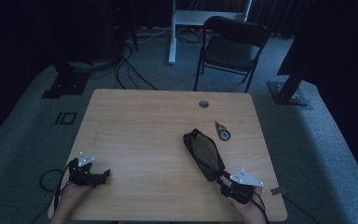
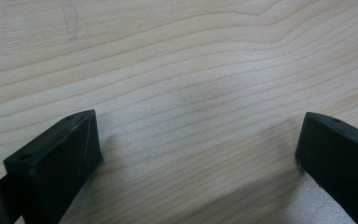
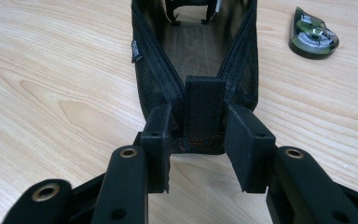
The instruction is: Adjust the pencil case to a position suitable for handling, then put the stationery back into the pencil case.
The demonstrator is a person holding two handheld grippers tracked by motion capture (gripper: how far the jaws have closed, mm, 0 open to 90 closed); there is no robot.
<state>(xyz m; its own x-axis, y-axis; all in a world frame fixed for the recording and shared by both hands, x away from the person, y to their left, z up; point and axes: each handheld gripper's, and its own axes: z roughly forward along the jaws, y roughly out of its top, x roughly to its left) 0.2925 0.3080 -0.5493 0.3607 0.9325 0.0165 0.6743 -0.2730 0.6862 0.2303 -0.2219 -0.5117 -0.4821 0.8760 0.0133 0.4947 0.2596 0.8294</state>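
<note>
High view is showing a wooden tabletop point(image 1: 140, 121) with a black mesh pouch point(image 1: 204, 154) lying at centre right of the frame, its long axis running from upper left to lower right. Its near end is pointing at the right gripper point(image 1: 222, 179), which a hand point(image 1: 248, 207) is holding at the lower right. A small green correction-tape dispenser point(image 1: 222, 131) is lying just beyond the pouch toward the upper right, apart from it, and a round cable hole point(image 1: 203, 103) is sitting near the far edge. Behind the tabletop a black folding chair point(image 1: 232, 46) is standing on the carpet.

Right gripper view is looking along the pouch point(image 3: 196, 60), which is stretching away toward the top of the frame with its zipped mouth gaping. The pouch's end tab point(image 3: 205, 114) is sitting between the jaws, which are standing released with a gap on both sides of it. The dispenser point(image 3: 313, 39) is lying at the upper right.

At the lower left of the high view the left gripper point(image 1: 103, 175) is resting on bare wood, well apart from the pouch; left gripper view is showing its jaws spread wide with nothing between them.
</note>
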